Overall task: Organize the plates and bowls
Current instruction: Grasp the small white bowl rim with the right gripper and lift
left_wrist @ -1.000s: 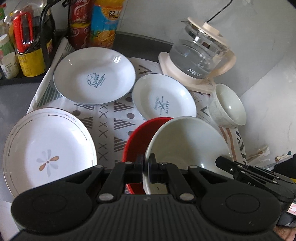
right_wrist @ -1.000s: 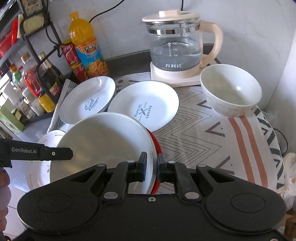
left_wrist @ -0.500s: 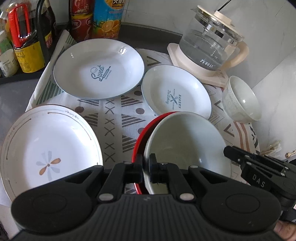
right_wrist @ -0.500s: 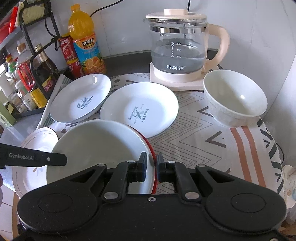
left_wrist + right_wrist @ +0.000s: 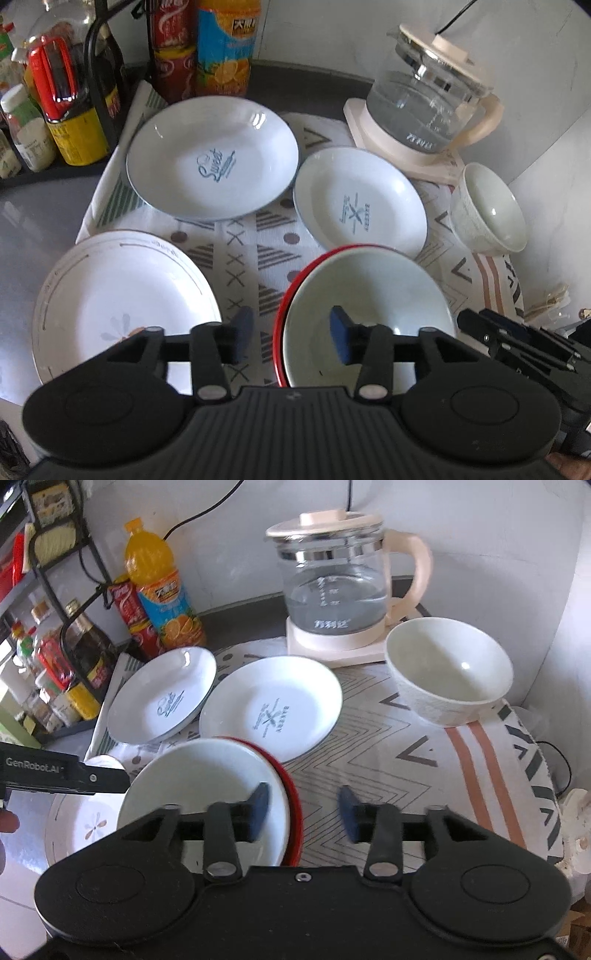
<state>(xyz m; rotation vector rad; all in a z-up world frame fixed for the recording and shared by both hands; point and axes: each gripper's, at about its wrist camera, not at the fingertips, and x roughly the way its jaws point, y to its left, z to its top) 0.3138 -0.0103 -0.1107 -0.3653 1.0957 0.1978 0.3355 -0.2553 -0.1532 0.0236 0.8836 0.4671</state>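
Now both the left gripper (image 5: 291, 334) and the right gripper (image 5: 303, 812) stand spread, each straddling a rim edge of the red-backed bowl (image 5: 369, 299) without pinching it. Ahead of the jaws lie the "Sweet" plate (image 5: 212, 168) and "BAKERY" plate (image 5: 271, 710), with patterned cloth (image 5: 388, 760) bare rightward.

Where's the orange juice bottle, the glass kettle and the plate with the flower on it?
orange juice bottle (image 5: 162, 598), right wrist view, on its blue label.
glass kettle (image 5: 332, 590), right wrist view, on the clear glass body.
flower plate (image 5: 122, 295), left wrist view, on the bare white middle.
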